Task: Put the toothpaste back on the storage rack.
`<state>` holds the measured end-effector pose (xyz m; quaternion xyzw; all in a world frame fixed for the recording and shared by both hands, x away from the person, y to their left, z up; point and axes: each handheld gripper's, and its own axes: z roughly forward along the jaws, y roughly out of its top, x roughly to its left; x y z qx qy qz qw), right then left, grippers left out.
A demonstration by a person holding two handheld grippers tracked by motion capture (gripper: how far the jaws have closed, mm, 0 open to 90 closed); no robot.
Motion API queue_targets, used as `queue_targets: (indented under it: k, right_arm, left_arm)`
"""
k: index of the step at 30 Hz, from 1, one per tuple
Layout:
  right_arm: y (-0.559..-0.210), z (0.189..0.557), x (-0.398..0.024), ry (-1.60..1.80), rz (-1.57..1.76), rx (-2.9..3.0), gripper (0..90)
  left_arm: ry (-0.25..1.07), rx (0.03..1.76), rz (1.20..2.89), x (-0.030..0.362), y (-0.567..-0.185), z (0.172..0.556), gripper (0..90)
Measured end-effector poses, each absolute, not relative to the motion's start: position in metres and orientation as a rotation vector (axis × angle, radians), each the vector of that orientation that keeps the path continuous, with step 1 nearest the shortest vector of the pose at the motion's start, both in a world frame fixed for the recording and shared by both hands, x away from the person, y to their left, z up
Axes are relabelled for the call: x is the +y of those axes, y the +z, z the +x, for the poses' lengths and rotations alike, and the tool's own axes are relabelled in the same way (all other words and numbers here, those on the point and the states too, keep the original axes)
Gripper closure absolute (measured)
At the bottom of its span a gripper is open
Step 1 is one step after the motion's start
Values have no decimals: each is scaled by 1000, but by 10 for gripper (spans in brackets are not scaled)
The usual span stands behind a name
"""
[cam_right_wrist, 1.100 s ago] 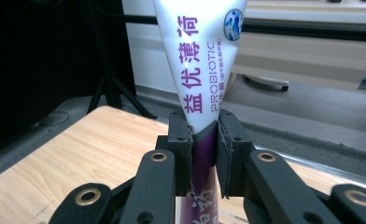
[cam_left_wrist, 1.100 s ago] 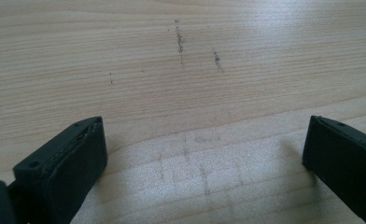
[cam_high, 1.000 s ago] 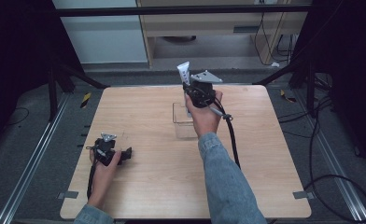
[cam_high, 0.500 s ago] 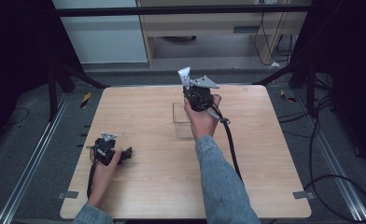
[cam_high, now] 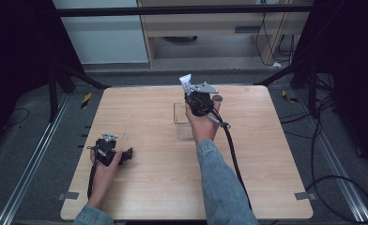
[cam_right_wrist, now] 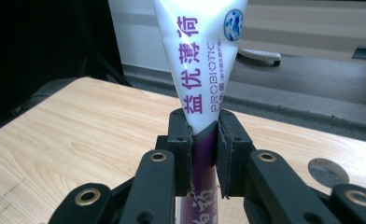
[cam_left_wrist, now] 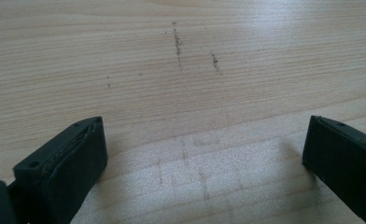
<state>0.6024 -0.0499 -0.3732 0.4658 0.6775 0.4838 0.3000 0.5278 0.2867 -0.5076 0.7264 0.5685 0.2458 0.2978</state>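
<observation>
Right gripper view — white tube (cam_right_wrist: pixel 197 60) clamped upright in right tool (cam_right_wrist: pixel 204 154)

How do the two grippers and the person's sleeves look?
Both the left gripper and the right gripper are black with two flat black jaws. Each carries a grey three-cornered plate and trails a black cable. The right gripper's links show brass-coloured rivets. The sleeves are blue denim.

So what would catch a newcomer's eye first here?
Most likely the white and purple tube, clamped upright in the right tongs near the far edge of the table. A clear box sits on the table just beside that hand. The left tongs rest open and empty near the table's left edge.
</observation>
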Motion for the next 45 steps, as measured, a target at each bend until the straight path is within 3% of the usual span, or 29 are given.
queue_targets:
  k: [12,45]
  right_arm:
    - [-396,603,-46,1232,1259,1841,775]
    - [-410,601,-49,1163,1288,1904,772]
  left_arm:
    - [652,1508,1932,287,-508,528,0]
    - [648,1499,1938,286,-508,530,0]
